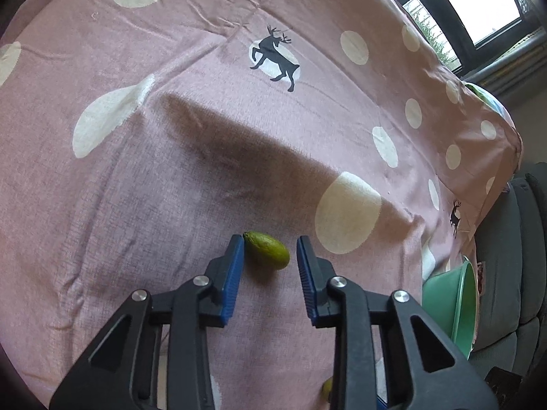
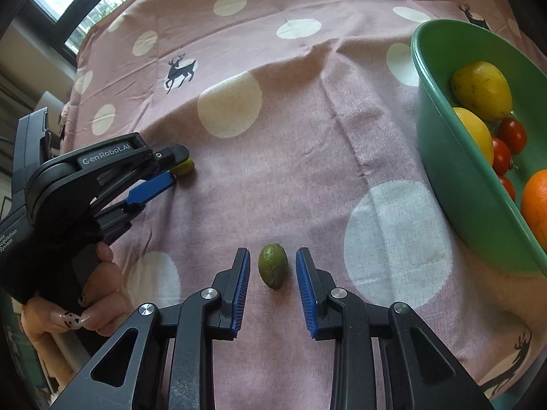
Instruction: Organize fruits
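Left gripper [image 1: 270, 251] and right gripper [image 2: 272, 266], fingers apart, each straddle 1 green fruit [image 1: 267, 250] [image 2: 272, 265]; green bowl [image 2: 454, 171] near.

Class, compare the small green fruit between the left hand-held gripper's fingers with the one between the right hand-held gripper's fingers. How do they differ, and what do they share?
The left fruit is brighter yellow-green; the right fruit is duller olive. The left fruit lies slantwise across the left hand-held gripper, its tip at one finger; the right fruit lies lengthwise, clear of both fingers of the right hand-held gripper. Both are small ovals on the pink cloth, flanked by open jaws, ungrasped.
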`<state>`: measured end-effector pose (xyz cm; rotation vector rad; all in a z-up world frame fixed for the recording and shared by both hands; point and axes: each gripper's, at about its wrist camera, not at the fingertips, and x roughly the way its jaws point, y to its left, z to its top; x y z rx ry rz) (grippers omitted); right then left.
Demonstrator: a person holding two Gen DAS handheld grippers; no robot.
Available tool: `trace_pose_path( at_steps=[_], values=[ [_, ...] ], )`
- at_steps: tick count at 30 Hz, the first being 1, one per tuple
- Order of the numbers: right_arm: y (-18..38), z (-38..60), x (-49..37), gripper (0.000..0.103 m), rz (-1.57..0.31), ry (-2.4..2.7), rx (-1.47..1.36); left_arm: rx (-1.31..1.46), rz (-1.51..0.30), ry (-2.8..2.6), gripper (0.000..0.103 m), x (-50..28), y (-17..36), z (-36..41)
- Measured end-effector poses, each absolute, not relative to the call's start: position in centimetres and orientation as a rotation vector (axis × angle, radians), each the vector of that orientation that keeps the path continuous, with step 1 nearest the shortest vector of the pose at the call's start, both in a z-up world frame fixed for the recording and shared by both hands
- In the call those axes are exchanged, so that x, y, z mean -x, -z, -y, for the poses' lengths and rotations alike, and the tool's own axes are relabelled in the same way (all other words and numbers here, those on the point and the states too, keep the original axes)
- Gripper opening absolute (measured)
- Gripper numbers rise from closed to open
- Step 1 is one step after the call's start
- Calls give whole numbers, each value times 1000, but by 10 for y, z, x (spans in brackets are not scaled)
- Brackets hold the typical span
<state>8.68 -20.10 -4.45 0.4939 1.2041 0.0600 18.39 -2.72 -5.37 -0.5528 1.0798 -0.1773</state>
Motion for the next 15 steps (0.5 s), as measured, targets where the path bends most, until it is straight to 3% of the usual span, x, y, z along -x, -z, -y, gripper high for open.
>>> trace_pose_path(
  at_steps=[5, 8, 10, 15],
  values=[
    [47, 205, -86, 29, -1210, -69, -503, 520, -1067, 159, 29, -186, 53, 33],
    [49, 206, -87, 27, -1214, -74, -498, 479, -1062, 144, 20, -187, 54, 41],
    [51, 204, -88, 22, -1215, -80, -488, 468, -1053, 141, 20, -186, 54, 42],
    [52, 205, -88, 20, -1207, -82, -493, 447, -1051, 143, 19, -185, 54, 44]
  ],
)
